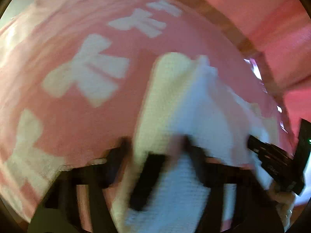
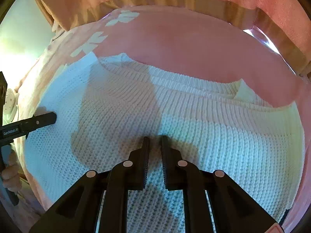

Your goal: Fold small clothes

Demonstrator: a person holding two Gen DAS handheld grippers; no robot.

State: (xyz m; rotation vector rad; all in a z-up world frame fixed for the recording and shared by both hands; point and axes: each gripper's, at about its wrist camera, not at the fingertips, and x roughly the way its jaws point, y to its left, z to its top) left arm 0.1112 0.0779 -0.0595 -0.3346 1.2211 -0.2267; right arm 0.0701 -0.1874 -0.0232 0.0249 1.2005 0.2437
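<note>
A white knit sweater (image 2: 175, 116) lies spread on a pink blanket (image 2: 194, 44) with white bow shapes. My right gripper (image 2: 155, 138) hovers over or rests on the sweater's middle, its jaws nearly together with a narrow gap, nothing clearly between them. In the blurred left wrist view, my left gripper (image 1: 167, 153) is at a raised fold of the sweater (image 1: 184, 101), and knit fabric lies between its fingers. The left gripper's finger (image 2: 38, 122) shows at the sweater's left edge in the right wrist view. The right gripper (image 1: 272, 159) shows at the right in the left wrist view.
The pink blanket (image 1: 68, 38) covers the surface. A tan border (image 2: 175, 0) and pink cloth (image 1: 262, 9) lie beyond its far edge. A pale wall (image 2: 19, 29) is at the left.
</note>
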